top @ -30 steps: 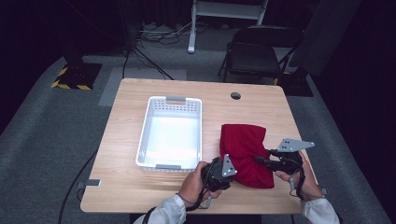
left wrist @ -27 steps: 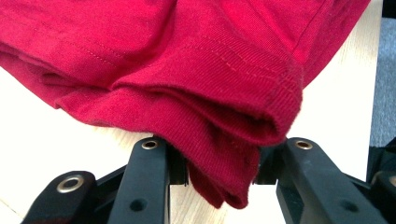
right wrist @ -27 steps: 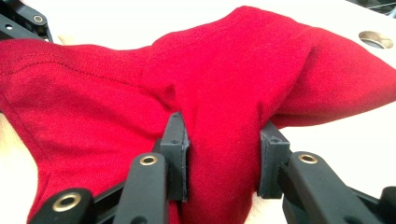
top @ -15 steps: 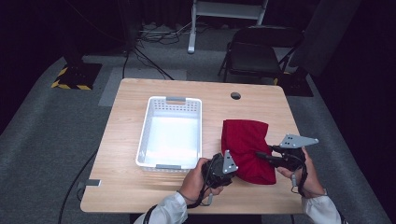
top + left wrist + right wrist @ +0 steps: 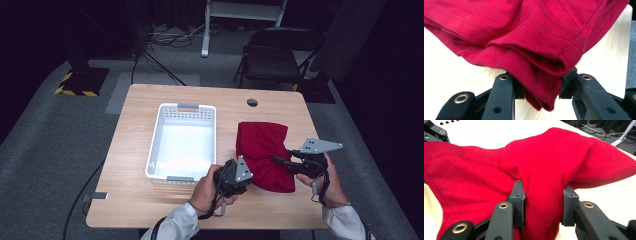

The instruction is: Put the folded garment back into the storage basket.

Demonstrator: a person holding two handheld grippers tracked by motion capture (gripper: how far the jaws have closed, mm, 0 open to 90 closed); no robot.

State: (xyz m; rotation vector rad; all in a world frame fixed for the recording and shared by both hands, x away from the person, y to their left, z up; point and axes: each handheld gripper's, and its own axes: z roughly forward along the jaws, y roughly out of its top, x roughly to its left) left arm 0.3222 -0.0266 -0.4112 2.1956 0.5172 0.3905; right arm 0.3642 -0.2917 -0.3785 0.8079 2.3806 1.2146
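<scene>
Garment: folded red shirt (image 5: 262, 152) on table (image 5: 150, 200) — between both grippers.
Left gripper (image 5: 541, 91): clamped on its near-left edge.
Right gripper (image 5: 544, 202): clamped on its right edge — fabric bunched.

Basket (image 5: 182, 142) on surface (image 5: 135, 200), left of cloth (image 5: 262, 150); my grippers at cloth's near corners.
</scene>
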